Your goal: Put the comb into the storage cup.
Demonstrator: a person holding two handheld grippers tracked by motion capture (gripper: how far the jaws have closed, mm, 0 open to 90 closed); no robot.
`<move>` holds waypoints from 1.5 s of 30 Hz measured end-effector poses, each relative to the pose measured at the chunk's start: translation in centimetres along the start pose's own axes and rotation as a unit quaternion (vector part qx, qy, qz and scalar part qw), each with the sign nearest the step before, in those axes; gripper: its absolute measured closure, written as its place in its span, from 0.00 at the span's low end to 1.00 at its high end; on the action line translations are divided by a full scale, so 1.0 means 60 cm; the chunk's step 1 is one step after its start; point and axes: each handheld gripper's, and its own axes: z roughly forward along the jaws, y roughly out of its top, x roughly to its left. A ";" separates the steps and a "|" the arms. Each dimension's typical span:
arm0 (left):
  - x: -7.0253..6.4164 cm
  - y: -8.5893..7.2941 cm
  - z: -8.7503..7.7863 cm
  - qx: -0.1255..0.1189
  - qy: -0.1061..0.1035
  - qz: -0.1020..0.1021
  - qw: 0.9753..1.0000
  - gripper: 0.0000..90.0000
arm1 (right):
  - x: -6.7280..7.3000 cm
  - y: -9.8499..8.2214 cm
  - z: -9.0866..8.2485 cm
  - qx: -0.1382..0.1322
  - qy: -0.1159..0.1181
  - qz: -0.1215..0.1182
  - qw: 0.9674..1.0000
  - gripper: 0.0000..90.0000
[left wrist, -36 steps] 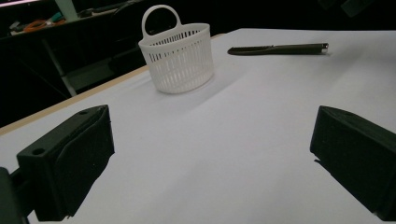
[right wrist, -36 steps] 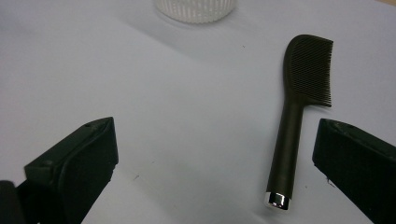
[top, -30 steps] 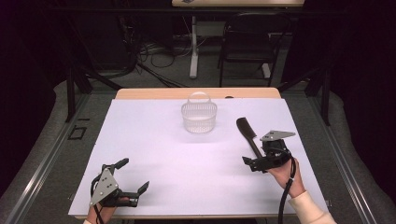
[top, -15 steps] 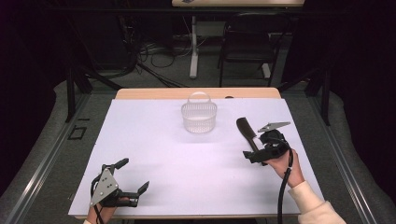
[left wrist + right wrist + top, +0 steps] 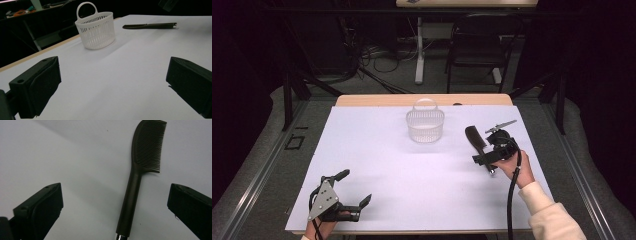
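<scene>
A black comb [image 5: 475,139] lies flat on the white table sheet at the right, teeth end away from me. In the right gripper view the comb [image 5: 140,177] runs up the middle, its handle between the wide-apart jaws. My right gripper [image 5: 486,159] hovers open over the handle end and tilts down at it; the right gripper [image 5: 114,195] holds nothing. A white slatted basket [image 5: 425,125] with a hoop handle stands upright at the far centre. My left gripper [image 5: 353,188] rests open near the front left edge, and from the left gripper [image 5: 112,72] the basket [image 5: 96,30] and the comb [image 5: 150,25] lie far ahead.
The white sheet [image 5: 412,175] covers most of the table, with a wooden strip [image 5: 377,100] bare along the far edge. Beyond it stand a chair [image 5: 477,40], a table leg and loose cables on the floor.
My right gripper has moved forward over the comb's handle and tipped downward. The left gripper, the basket and the comb have stayed put.
</scene>
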 end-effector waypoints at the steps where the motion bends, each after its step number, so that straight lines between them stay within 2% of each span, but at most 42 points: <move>1: 0.000 0.000 0.000 0.000 0.000 0.000 1.000 0.00 | -0.001 0.001 0.002 0.003 0.000 0.002 1.000 0.00; 16: 0.000 0.000 -0.001 0.002 0.000 0.000 1.000 0.00 | -0.021 0.025 0.035 0.045 -0.006 0.019 0.999 0.00; 19: 0.001 0.000 -0.001 0.001 0.001 -0.001 1.000 0.00 | -0.024 0.029 0.042 0.053 -0.009 0.024 0.998 0.02; 27: 0.002 0.000 -0.002 0.000 0.002 -0.003 1.000 0.00 | -0.023 0.035 0.057 0.068 -0.019 0.026 0.997 0.23; 30: 0.002 0.000 -0.001 0.000 0.001 -0.003 1.000 0.00 | -0.024 0.039 0.064 0.077 -0.029 0.034 0.996 0.33; 31: 0.002 0.000 -0.001 0.001 0.001 -0.002 1.000 0.00 | -0.024 0.041 0.064 0.090 -0.033 0.038 0.995 0.37; 32: 0.002 0.000 -0.001 0.000 0.001 -0.002 1.000 0.00 | -0.026 0.041 0.067 0.086 -0.032 0.039 0.995 0.40; 37: 0.002 0.000 -0.002 0.000 0.000 -0.002 1.000 0.00 | -0.027 0.044 0.078 0.099 -0.037 0.042 0.993 0.52; 38: 0.002 0.000 -0.002 0.000 -0.001 -0.002 1.000 0.00 | -0.028 0.045 0.082 0.100 -0.036 0.040 0.994 0.57; 43: 0.002 0.000 -0.002 -0.001 -0.002 -0.001 1.000 0.00 | -0.027 0.048 0.089 0.117 -0.044 0.038 0.991 0.64; 44: 0.002 0.000 -0.002 -0.001 -0.002 0.000 1.000 0.00 | -0.028 0.049 0.091 0.127 -0.055 0.040 0.990 0.66; 45: 0.002 0.000 -0.003 -0.002 -0.003 -0.001 1.000 0.00 | -0.028 0.049 0.091 0.127 -0.055 0.040 0.990 0.66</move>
